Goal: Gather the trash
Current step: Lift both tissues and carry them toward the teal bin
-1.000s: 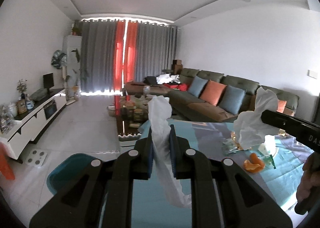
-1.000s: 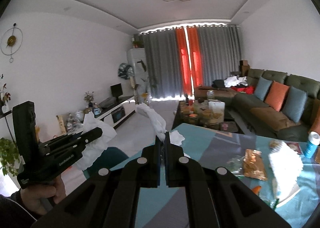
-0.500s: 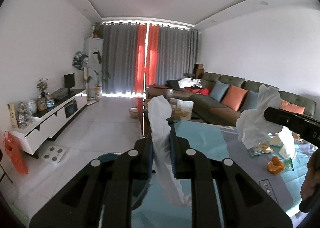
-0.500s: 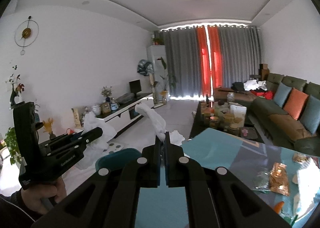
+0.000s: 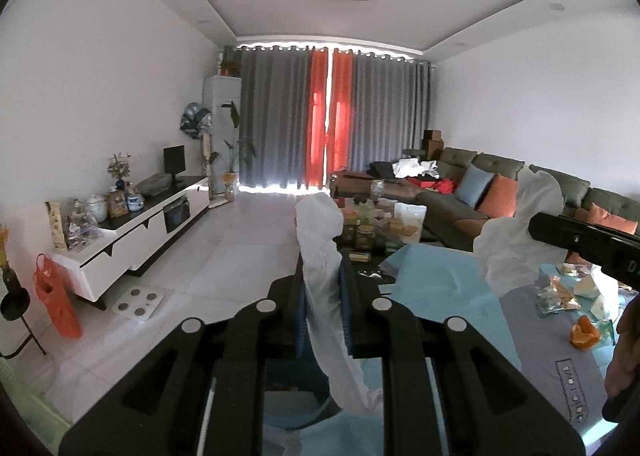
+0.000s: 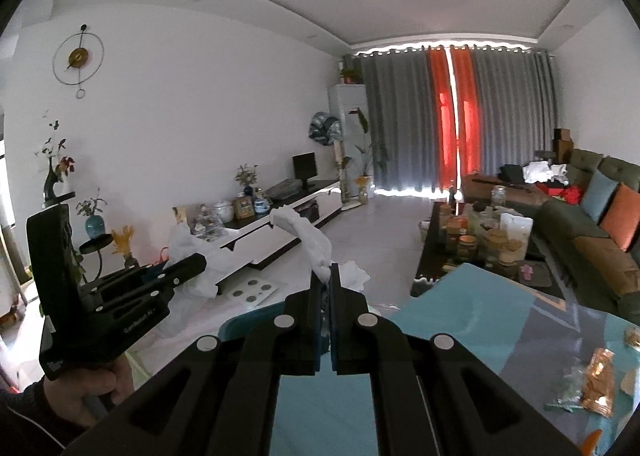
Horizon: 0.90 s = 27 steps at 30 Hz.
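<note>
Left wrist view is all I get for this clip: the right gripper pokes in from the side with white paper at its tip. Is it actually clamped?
Observer: Yes. The right wrist view shows the right gripper with its pads shut on a white tissue that sticks up past the tips.
Operator: How does my gripper look from over there?
Observer: The left gripper shows side-on, with a hand wrapped around its handle.
Operator: Anything behind it that I can't see?
Observer: A round wall clock hangs high on the white wall.
</note>
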Available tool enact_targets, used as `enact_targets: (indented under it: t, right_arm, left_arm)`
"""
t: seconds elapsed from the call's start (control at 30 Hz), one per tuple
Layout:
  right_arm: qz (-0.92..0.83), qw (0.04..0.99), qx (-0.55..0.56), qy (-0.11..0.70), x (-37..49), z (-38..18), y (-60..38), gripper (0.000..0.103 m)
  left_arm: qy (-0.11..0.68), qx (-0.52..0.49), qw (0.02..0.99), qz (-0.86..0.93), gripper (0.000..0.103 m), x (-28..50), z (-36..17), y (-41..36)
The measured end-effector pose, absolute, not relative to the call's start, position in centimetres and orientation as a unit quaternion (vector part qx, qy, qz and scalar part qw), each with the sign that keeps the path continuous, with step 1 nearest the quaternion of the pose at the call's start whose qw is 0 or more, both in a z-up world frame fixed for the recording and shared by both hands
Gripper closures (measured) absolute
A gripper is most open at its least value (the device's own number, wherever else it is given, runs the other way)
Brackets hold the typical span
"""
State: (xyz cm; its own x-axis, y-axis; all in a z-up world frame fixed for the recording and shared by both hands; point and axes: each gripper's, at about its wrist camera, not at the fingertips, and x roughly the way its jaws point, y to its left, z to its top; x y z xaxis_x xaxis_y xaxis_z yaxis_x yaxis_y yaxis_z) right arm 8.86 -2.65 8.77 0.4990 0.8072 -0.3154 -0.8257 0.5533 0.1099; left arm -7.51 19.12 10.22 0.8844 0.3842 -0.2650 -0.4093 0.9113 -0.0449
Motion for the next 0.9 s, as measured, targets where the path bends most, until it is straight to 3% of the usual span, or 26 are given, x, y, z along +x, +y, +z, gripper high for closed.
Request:
enact_targets:
  t: [0.9]
  right_arm:
    - [0.537, 0.811, -0.081, 0.217, 10.8, 5.8, 7.8, 0.101]
  left_arm:
    - [0.163, -0.07, 0.947, 0.269, 0.088, -6.7, 7.4, 23.4]
